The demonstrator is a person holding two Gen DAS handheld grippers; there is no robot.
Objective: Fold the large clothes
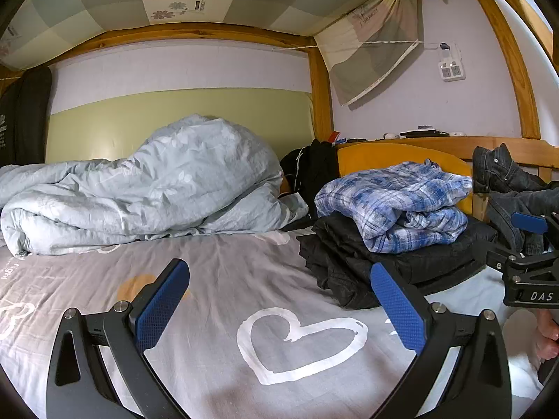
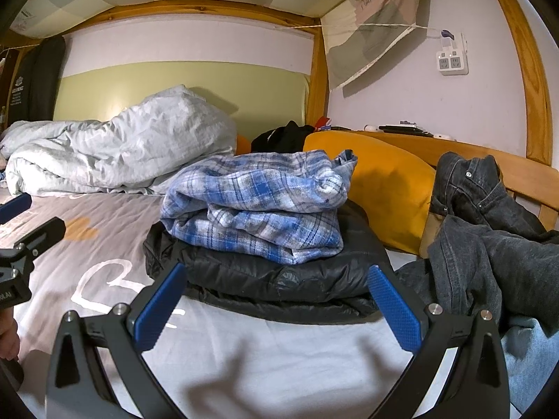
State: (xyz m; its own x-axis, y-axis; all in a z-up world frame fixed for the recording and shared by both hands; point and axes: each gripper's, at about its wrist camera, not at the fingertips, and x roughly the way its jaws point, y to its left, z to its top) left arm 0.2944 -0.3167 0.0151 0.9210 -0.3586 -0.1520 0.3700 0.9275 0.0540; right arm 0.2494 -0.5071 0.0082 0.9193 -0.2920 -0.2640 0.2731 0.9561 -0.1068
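Wooden bunk-bed rails (image 2: pixel 454 153) frame a bed covered by a grey sheet (image 1: pixel 216 279) printed with white hearts. Far left, a pale blue duvet (image 1: pixel 157 181) lies crumpled against the green wall panel. Near left, the left gripper (image 1: pixel 279 300) hovers over the sheet with its blue pads spread wide and nothing between them. Right of centre, a folded blue plaid shirt (image 2: pixel 258 202) rests on top of a folded black puffer jacket (image 2: pixel 279 279), the stack sitting on the bed just in front of an orange pillow (image 2: pixel 384 181). The right gripper (image 2: pixel 276 300) faces this stack from the near side, fingers wide apart and holding nothing. Far right, dark grey jeans (image 2: pixel 489 230) lie unfolded in a rumpled heap, partly draped over the rail. On the right wall a white power socket (image 2: pixel 452 61) is mounted
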